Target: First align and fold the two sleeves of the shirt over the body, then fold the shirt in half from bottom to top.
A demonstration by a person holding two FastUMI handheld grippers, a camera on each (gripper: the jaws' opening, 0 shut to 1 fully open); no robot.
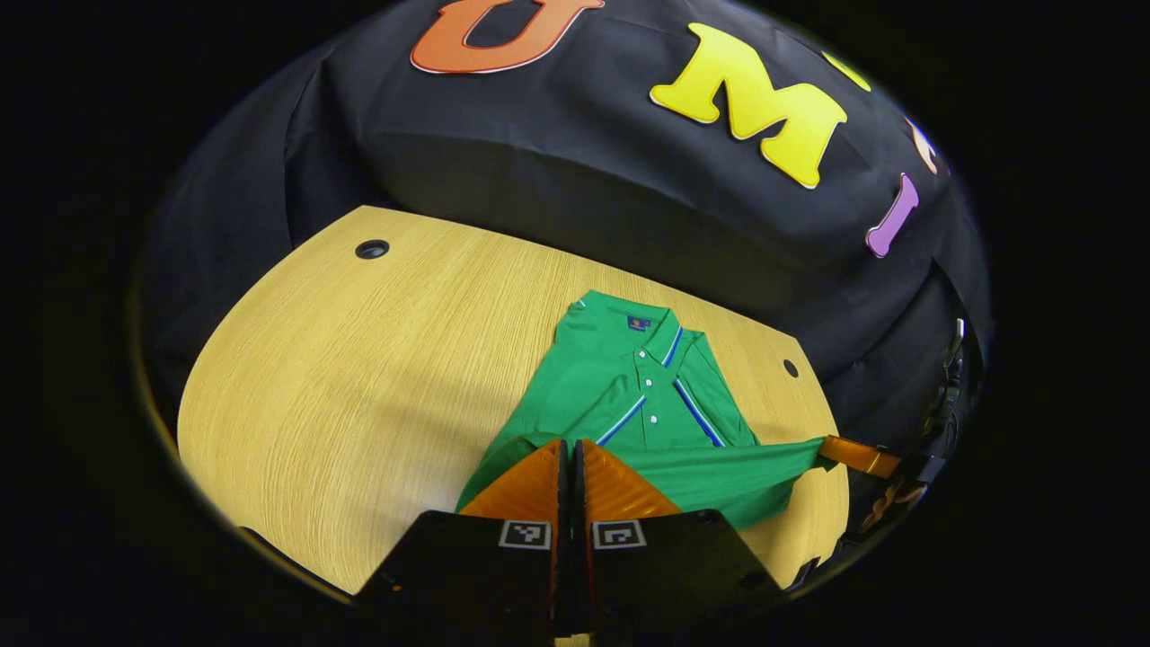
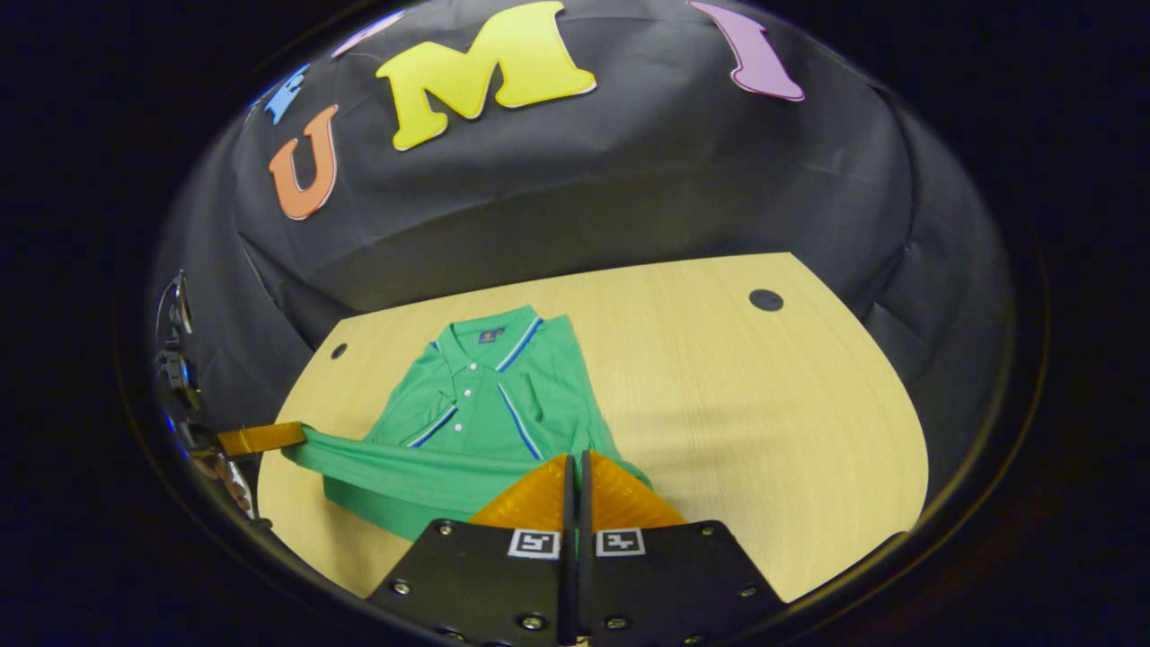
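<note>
1. Shirt (image 1: 620, 386): green polo on the wooden table (image 1: 359, 377), collar toward the booth wall, sleeves already folded in over the body. Bottom hem is lifted off the table and stretched in a taut band between the two grippers.
2. Left gripper (image 1: 568, 449), left gripper view: fingers pressed together, pinching the hem corner at their tips. Rest of the shirt lies just ahead and to the right of the tips.
3. Same view, far right: right gripper (image 1: 858, 456) holds the other end of the hem band, near the table edge.
4. Right gripper view, far left: the left gripper (image 2: 260, 438) grips its end of the band.
5. Right gripper (image 2: 575, 463), own view: fingers closed, clamped on the hem corner. Shirt (image 2: 485, 404) lies ahead and to the left of the tips; bare table (image 2: 764, 422) is to the right.
</note>
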